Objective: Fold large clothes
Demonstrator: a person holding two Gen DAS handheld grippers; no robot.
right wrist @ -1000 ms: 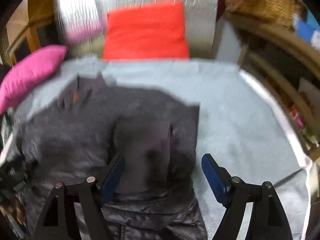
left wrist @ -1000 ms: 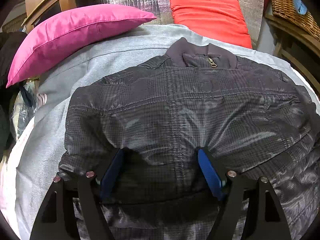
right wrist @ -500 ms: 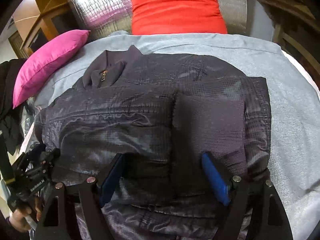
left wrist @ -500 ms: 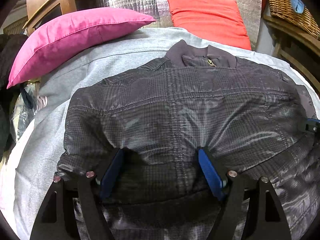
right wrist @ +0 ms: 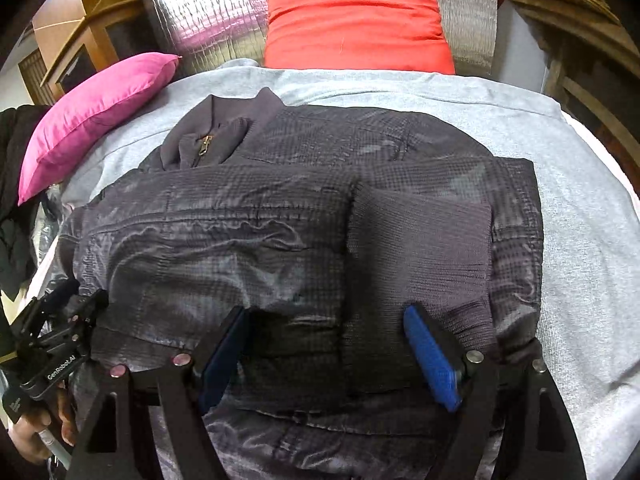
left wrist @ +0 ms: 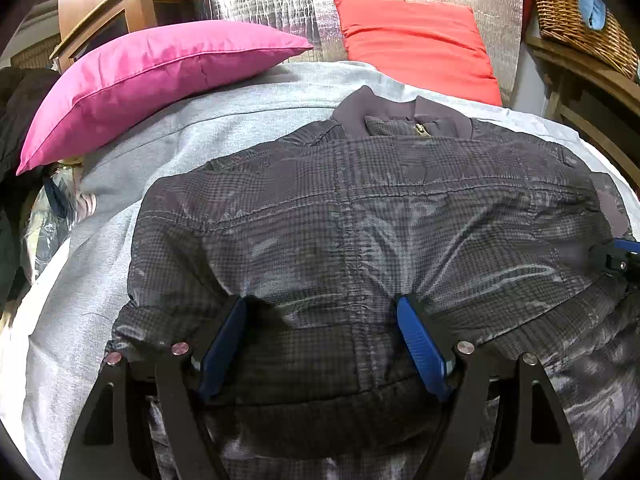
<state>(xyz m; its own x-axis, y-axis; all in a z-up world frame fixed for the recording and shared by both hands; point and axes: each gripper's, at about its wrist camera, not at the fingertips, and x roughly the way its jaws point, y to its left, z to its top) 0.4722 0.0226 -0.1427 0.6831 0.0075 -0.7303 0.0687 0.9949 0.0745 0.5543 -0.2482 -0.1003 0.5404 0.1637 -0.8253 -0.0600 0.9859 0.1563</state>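
Note:
A dark grey checked jacket (left wrist: 360,220) lies flat on a grey sheet (left wrist: 120,248), its zipped collar (left wrist: 416,124) at the far end. In the right wrist view a sleeve is folded across the jacket's (right wrist: 240,232) body, ending in a ribbed cuff (right wrist: 420,248). My left gripper (left wrist: 320,302) stands open, its tips pressed down into the jacket's near left part, with loose fabric between the wide jaws. My right gripper (right wrist: 326,310) is open too, low over the near right part, one fingertip (right wrist: 416,320) on the cuff. Each gripper shows in the other's view: right gripper (left wrist: 616,258), left gripper (right wrist: 60,320).
A pink pillow (left wrist: 152,76) and a red pillow (left wrist: 416,44) lean on silver foil padding (left wrist: 272,4) at the far end. A wicker basket (left wrist: 576,12) stands on wooden furniture at the right. Dark clothes (right wrist: 16,184) hang at the left. A hand (right wrist: 36,432) holds the left gripper.
My right gripper swung left and down from the bare sheet over the jacket, and its tip has come into the left wrist view's right edge. The left gripper stayed put.

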